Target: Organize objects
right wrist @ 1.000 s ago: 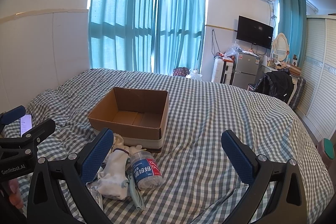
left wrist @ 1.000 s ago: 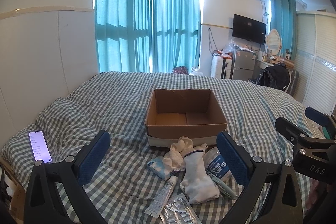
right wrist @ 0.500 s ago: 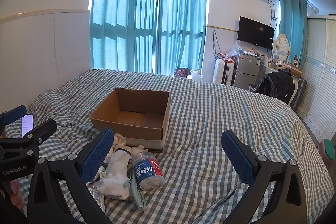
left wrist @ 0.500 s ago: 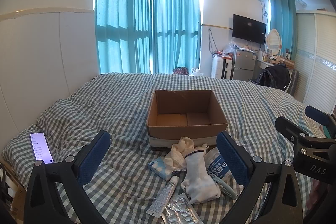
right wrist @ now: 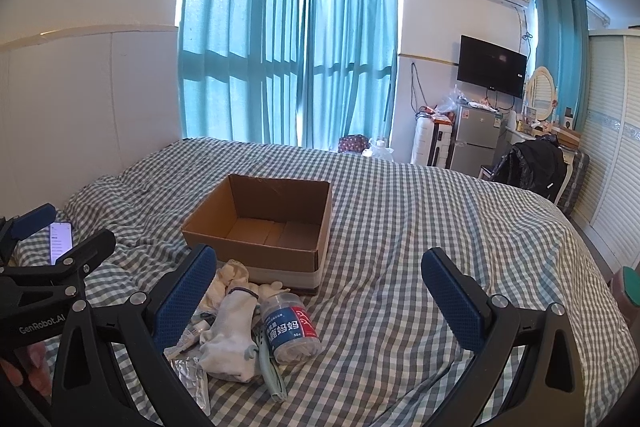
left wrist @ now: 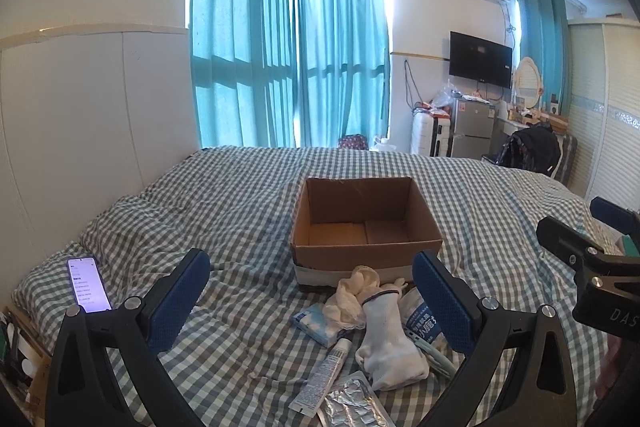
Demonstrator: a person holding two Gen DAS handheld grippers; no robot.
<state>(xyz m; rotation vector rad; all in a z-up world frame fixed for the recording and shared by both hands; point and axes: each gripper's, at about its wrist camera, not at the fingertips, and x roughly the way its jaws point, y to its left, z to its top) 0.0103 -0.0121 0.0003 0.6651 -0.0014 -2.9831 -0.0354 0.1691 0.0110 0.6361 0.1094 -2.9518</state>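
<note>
On the bed (left wrist: 224,211), covered in a blue-and-white checked sheet, an open cardboard box (left wrist: 366,227) is sitting near the middle, and its inside is showing only bare cardboard. Nothing appears to have been packed yet, so the organizing seems to be at its very start.

Just in front of the box, toward the near edge of the bed, a small heap of loose things is waiting: a white sock (left wrist: 386,339), a crumpled cream cloth (left wrist: 354,293) touching the box's front wall, a small blue tissue pack (left wrist: 314,323), a white tube (left wrist: 326,375), a foil blister pack (left wrist: 352,405), a clear jar with a blue and red label (right wrist: 290,329), and a pale green object (right wrist: 270,367) too small to identify.

The left gripper (left wrist: 310,301) is hovering above this heap with its jaws wide apart, holding nothing. The right gripper (right wrist: 318,293) is hovering beside the heap, over the sheet, its jaws likewise wide apart and empty.

Near the bed's left edge, well apart from the heap, a lit phone (left wrist: 89,285) is lying.
</note>
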